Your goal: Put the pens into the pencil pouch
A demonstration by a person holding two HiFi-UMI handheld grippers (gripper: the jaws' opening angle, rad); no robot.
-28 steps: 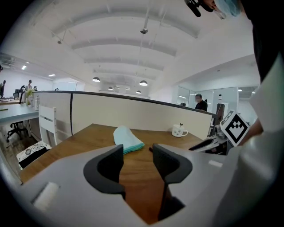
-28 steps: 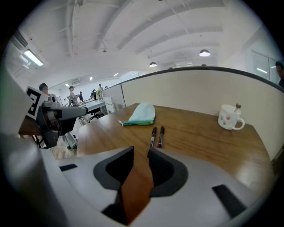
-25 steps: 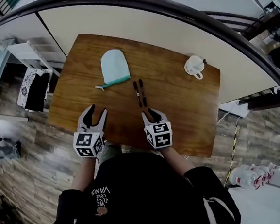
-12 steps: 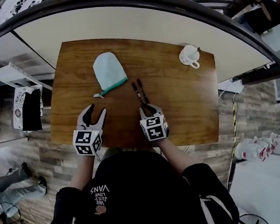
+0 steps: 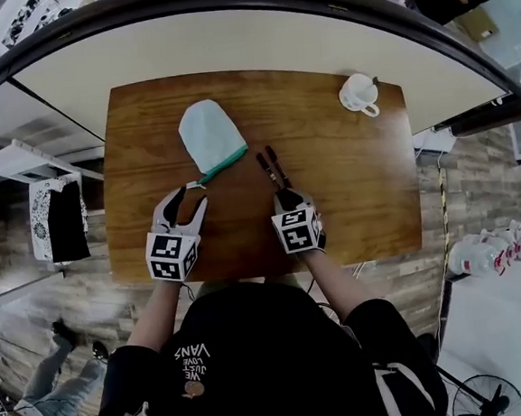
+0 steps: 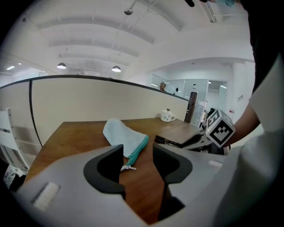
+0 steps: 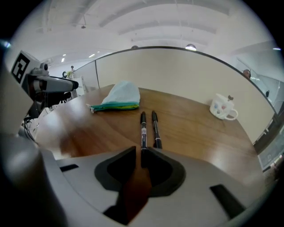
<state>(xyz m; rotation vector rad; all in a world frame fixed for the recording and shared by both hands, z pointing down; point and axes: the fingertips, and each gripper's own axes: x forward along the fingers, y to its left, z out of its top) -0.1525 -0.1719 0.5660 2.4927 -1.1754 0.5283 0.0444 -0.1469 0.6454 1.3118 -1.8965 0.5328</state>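
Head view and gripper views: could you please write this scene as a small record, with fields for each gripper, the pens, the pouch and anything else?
left gripper: jaws apart, nothing between them, pointed toward the pencil pouch
right gripper: jaws shut on the near end of the left pen
left pen: lies on the table
right pen: lies free, close beside the left pen
pencil pouch: light blue, teal zipper, flat on the table, left of the pens
mug: white, far right corner
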